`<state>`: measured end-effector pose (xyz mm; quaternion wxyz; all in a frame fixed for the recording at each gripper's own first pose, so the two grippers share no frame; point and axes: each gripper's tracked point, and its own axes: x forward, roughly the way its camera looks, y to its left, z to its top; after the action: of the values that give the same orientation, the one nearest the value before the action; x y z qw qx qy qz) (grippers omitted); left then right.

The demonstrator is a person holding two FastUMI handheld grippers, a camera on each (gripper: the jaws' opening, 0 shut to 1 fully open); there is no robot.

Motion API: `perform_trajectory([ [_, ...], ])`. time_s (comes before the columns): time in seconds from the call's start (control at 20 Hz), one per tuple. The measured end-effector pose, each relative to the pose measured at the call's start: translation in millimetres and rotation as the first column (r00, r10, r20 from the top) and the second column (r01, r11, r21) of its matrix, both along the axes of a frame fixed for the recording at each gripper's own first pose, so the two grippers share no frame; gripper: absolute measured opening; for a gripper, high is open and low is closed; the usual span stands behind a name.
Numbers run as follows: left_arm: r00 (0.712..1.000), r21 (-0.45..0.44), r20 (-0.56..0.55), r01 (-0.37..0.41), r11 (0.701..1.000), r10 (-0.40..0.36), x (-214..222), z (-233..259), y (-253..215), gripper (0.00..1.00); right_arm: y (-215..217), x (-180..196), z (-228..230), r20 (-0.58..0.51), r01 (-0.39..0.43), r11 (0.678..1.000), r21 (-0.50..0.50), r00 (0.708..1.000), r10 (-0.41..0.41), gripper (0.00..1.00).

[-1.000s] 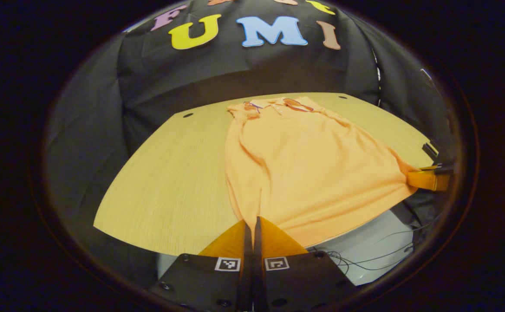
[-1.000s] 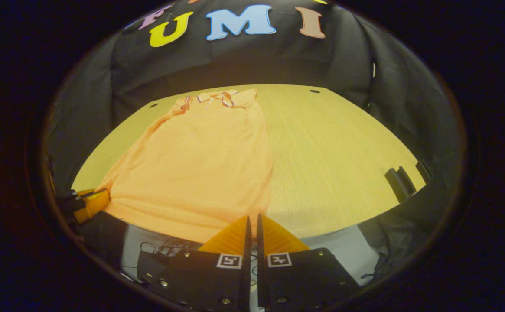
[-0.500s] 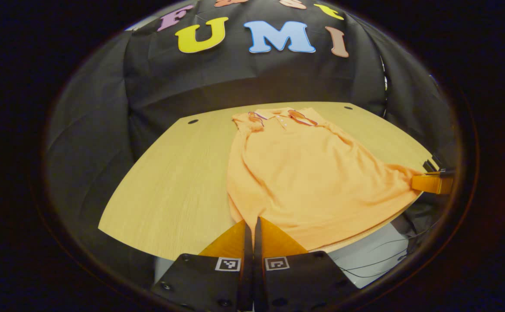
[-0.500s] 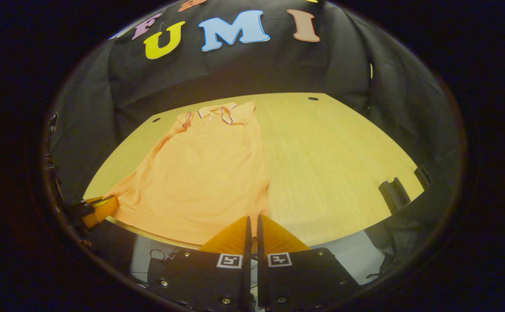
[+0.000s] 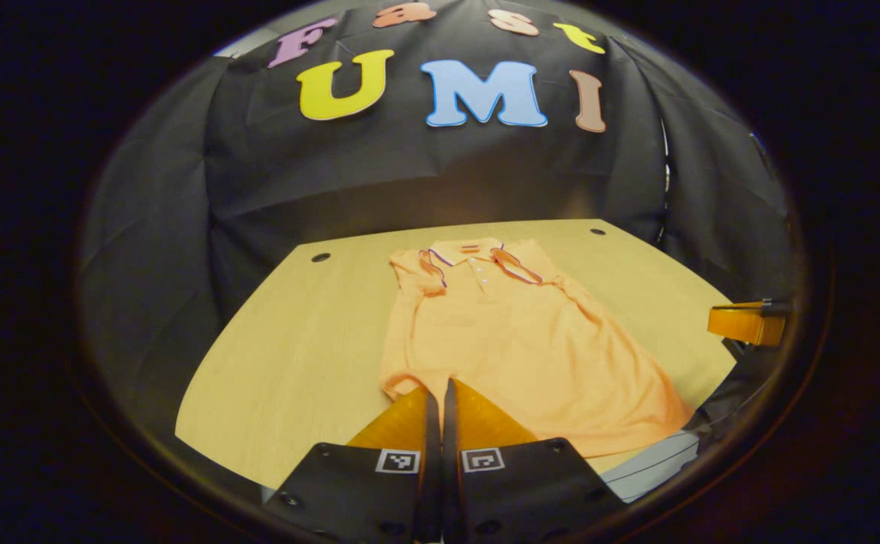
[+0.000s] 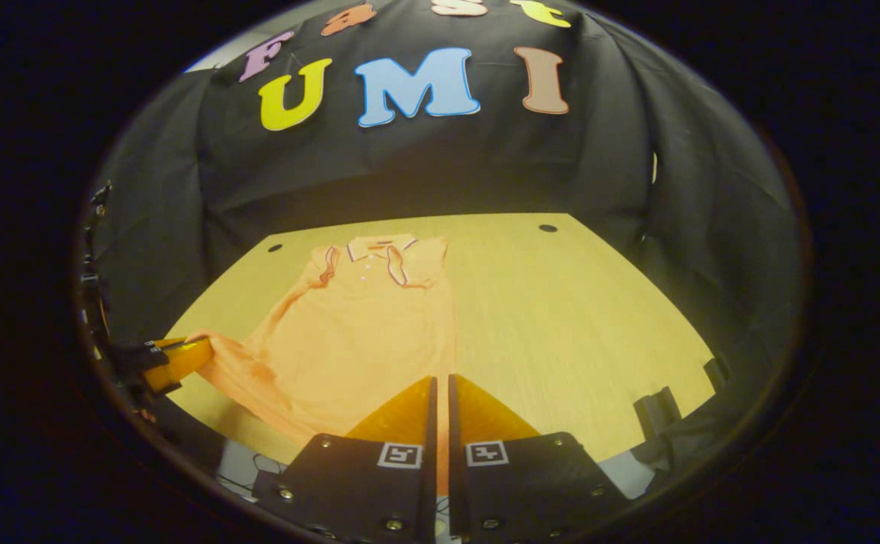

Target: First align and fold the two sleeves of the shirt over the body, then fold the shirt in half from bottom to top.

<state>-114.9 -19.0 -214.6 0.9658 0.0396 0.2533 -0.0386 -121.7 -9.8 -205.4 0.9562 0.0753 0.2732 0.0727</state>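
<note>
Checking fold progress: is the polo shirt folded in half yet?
No. The polo shirt lies at full length on the table, collar far, hem near.

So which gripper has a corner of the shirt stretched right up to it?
The left gripper: in the right gripper view a corner of the shirt runs to its tip. The right gripper has bare table between it and the cloth.

The light wood-grain counter (image 5: 296, 355) has small dark round holes near its two far corners. An orange short-sleeved polo shirt with a striped collar (image 5: 515, 340) lies flat on it, collar toward the far edge, hem at the near edge. Dark block-shaped fixtures (image 6: 655, 412) sit at the counter's near right corner.
</note>
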Motion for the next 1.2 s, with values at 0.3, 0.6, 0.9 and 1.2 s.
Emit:
perform_trajectory([
  [0.3,0.999,-0.05,0.045,0.025,0.998,-0.023,49.5,38.5,-16.2,0.07,14.7,10.9,-0.1,-0.008,-0.032,0.999,-0.014,0.999,0.031,0.07],
  [0.6,0.994,-0.069,0.094,0.061,0.996,-0.055,109.6,71.4,-35.0,0.07,23.3,42.7,10.5,0.015,-0.009,1.0,0.01,1.0,0.008,0.07],
  [0.9,0.986,-0.082,0.141,0.099,0.992,-0.086,178.5,95.8,-55.3,0.06,25.5,101.6,34.3,0.062,-0.013,1.0,0.006,0.998,0.013,0.07],
  [1.2,0.981,-0.099,0.175,0.105,0.99,-0.087,242.2,111.6,-55.1,0.06,28.5,171.8,56.7,0.092,0.005,1.0,0.004,0.996,-0.006,0.07],
])
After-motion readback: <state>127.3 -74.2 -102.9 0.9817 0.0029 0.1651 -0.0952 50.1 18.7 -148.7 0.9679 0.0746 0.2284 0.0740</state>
